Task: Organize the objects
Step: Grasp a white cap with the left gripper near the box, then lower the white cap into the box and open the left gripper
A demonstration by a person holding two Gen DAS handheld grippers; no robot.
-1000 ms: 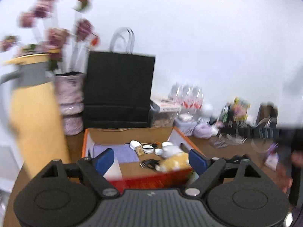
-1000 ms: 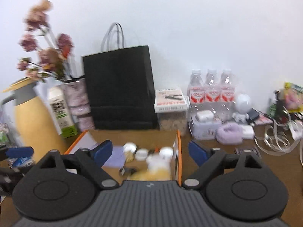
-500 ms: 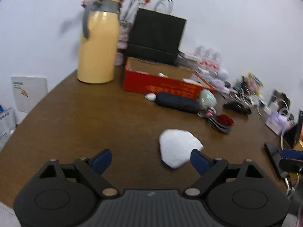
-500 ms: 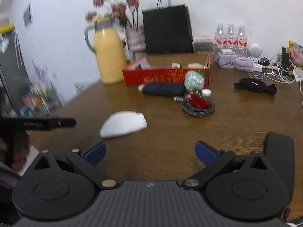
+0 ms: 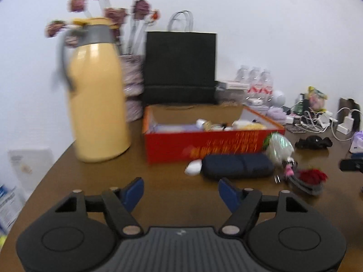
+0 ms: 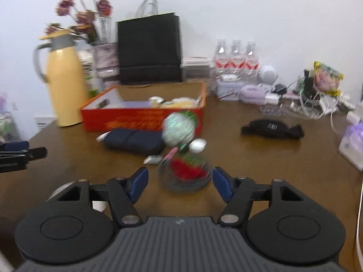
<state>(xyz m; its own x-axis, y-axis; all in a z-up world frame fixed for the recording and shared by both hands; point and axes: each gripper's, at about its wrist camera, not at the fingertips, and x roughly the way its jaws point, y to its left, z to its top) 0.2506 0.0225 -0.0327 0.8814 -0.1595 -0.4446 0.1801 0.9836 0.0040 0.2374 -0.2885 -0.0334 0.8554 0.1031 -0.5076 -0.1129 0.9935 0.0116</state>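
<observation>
Both views motion-blurred: gold print on red box (image 5: 211,145) front unreadable, small items inside it (image 6: 158,101) not separable. Pale green wrapped object (image 6: 179,128) smeared, identity unclear; it hides part of the box's front corner, and the yellow jug (image 5: 97,104) covers the lower flower stems (image 5: 133,38). White object (image 6: 98,205) at table (image 6: 249,158) near edge mostly hidden behind the right gripper body; left gripper (image 6: 20,153) cut off by the frame's left edge.

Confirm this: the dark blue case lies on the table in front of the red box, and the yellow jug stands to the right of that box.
Not quite. The yellow jug stands to the left of the red box, as the left wrist view shows. The dark blue case does lie on the table in front of it.
</observation>
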